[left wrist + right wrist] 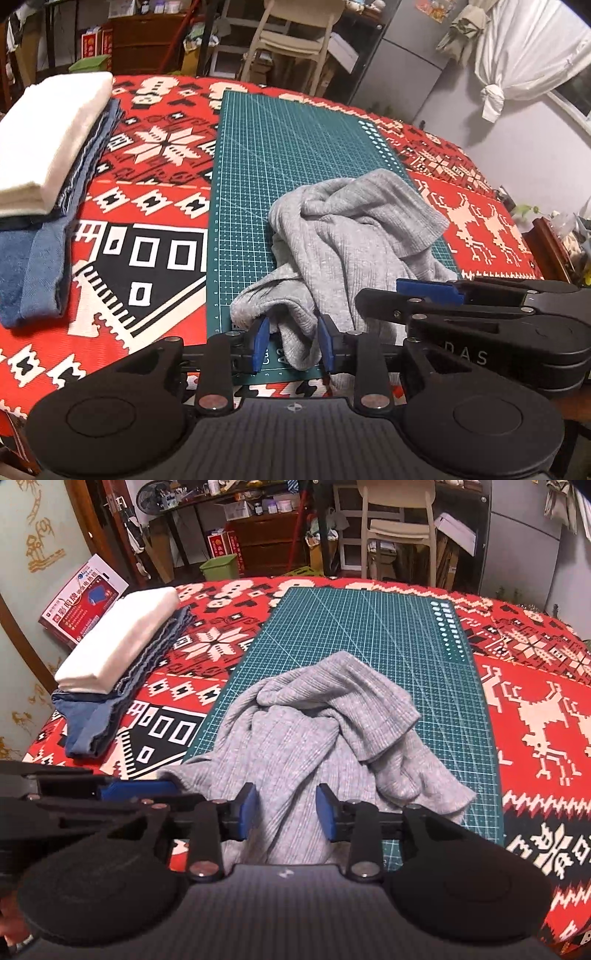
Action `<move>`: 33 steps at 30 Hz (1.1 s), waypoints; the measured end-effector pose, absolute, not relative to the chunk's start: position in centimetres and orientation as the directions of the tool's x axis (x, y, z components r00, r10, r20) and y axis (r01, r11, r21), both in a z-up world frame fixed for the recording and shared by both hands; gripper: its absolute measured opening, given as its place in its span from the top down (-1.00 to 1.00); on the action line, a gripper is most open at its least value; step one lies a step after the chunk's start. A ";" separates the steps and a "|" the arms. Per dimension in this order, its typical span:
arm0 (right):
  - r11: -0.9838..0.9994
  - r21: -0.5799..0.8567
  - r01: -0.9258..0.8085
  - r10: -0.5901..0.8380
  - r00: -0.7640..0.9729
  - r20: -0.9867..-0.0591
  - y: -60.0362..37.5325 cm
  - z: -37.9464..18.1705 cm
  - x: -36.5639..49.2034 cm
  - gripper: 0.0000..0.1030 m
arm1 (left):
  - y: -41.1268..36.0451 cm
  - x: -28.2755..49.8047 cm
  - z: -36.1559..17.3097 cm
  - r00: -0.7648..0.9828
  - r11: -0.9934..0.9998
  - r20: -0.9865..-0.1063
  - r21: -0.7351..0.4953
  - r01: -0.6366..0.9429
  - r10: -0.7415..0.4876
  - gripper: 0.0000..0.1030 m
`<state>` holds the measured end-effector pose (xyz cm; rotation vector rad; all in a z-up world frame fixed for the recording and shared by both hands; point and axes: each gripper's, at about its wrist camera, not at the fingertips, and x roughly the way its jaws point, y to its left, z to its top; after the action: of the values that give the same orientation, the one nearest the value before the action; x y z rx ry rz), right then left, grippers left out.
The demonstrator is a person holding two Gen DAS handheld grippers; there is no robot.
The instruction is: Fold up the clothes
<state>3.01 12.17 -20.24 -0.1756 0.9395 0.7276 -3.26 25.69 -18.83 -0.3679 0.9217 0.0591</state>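
Fingers of both grippers, left (291,341) and right (285,814), are standing apart over crumpled grey ribbed knit garment (317,734) lying unfolded on green cutting mat (369,627); folded white-and-blue clothes stack (48,155) sitting bench-left.

one crumpled grey garment (317,734) on one green cutting mat (373,627). one stack of folded clothes (118,664): one white piece on top, blue ones beneath, their number unclear. two grippers, left (293,341) and right (285,812). one patterned red cloth (532,716). one pale chair (399,528).
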 end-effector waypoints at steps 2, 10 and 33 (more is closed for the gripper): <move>0.748 0.182 -0.639 0.498 0.358 -0.789 12.4 -20.6 3.4 0.53 | 25.5 -2.9 -19.0 0.608 0.935 -0.785 -0.293 -0.199 -0.117 0.54; 0.758 0.201 -0.621 0.519 0.387 -0.762 10.9 -19.7 4.2 0.87 | 25.5 -2.1 -18.6 0.630 0.929 -0.772 -0.290 -0.231 -0.085 0.94; 0.949 0.176 -0.261 0.306 0.631 -0.713 -5.7 -16.9 11.2 0.89 | 28.3 -1.1 -15.0 0.701 0.906 -0.713 -0.281 -0.316 0.023 0.94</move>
<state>11.19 -5.66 -16.89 0.0581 0.8267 0.3247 -1.08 28.34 -15.01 -0.4035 0.7761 0.1948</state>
